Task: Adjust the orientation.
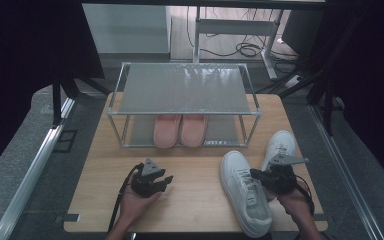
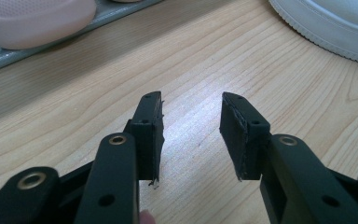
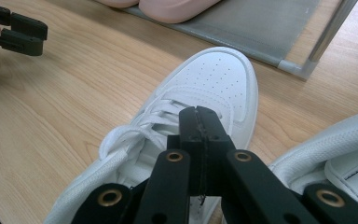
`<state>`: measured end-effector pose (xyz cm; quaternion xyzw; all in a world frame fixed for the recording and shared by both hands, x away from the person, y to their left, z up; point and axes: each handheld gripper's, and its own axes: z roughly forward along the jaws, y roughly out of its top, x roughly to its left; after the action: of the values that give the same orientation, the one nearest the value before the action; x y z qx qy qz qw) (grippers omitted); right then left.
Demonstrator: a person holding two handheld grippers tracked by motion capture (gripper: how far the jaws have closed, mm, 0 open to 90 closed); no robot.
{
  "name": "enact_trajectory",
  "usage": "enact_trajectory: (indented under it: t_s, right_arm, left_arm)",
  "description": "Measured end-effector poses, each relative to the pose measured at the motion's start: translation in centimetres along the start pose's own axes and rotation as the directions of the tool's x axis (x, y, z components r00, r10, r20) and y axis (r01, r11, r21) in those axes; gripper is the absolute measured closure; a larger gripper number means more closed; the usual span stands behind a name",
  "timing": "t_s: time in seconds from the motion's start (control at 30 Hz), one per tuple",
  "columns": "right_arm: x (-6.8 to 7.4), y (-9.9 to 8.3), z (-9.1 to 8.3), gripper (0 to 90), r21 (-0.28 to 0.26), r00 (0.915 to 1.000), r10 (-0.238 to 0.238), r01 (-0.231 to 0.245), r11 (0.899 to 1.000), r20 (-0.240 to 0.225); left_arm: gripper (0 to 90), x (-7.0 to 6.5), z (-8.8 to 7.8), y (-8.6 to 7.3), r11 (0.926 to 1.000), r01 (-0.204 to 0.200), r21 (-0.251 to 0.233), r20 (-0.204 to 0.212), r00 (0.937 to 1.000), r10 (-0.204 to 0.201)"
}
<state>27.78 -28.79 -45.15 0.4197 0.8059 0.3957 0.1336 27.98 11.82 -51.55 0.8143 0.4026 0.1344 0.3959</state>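
The right claw [image 1: 258, 176] hovers over the nearer white sneaker [image 1: 244, 192], which lies at about five o'clock on the wooden tabletop [image 1: 195, 195], toe pointing toward the rack. In the right gripper view the two black jaws are pressed flat together with nothing between them, poised just above the laces and tongue of that sneaker [image 3: 205, 88]; whether the tips touch the laces cannot be told. The second white sneaker [image 1: 280, 146] lies just beside the first, at about four o'clock, partly hidden behind the right gripper in the high view; its padded collar [image 3: 326, 144] shows at the right edge of the right gripper view.

The left claw [image 1: 166, 181] rests low at about seven o'clock on the tabletop, held in the person's left hand [image 1: 136, 200]. In the left gripper view its jaws stand apart, with bare wood showing between the pads [image 2: 151, 126] and nothing gripped.

At twelve o'clock stands a two-tier metal shoe rack [image 1: 184, 89]. A pair of pink slippers [image 1: 180, 131] sits side by side on its lower shelf, toes toward the person. The top shelf shows a plain grey surface. The sole edge of the nearer sneaker [image 2: 326, 28] appears at the upper right of the left gripper view, well apart from the left claw.
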Motion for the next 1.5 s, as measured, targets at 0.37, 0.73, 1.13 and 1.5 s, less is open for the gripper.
enact_trajectory:
  t_s: [0.37,0.73,1.13,1.5]
  right_arm:
    - [-0.3,-0.3,-0.1,90.0,0.019,0.9994,0.012,-0.013,1.000,0.032]
    - [-0.3,-0.3,0.2,90.0,0.037,0.9993,0.018,-0.019,0.999,0.032]
    - [0.8,0.1,1.3,90.0,0.055,0.9999,-0.009,0.008,0.998,0.014]
    - [-0.6,0.2,0.8,90.0,0.046,0.9958,0.027,-0.031,0.998,0.087]
  left_arm:
    - [60.1,0.0,0.0,0.0,1.0000,0.000,0.000,-0.002,1.0000,0.000]
    - [60.3,0.0,0.0,0.0,1.0000,-0.001,-0.002,-0.002,1.0000,0.001]
    - [60.4,0.1,-0.2,0.0,1.0000,0.001,-0.005,-0.003,1.0000,-0.001]
    - [60.4,0.2,-0.3,0.0,1.0000,0.003,-0.008,-0.006,1.0000,-0.003]
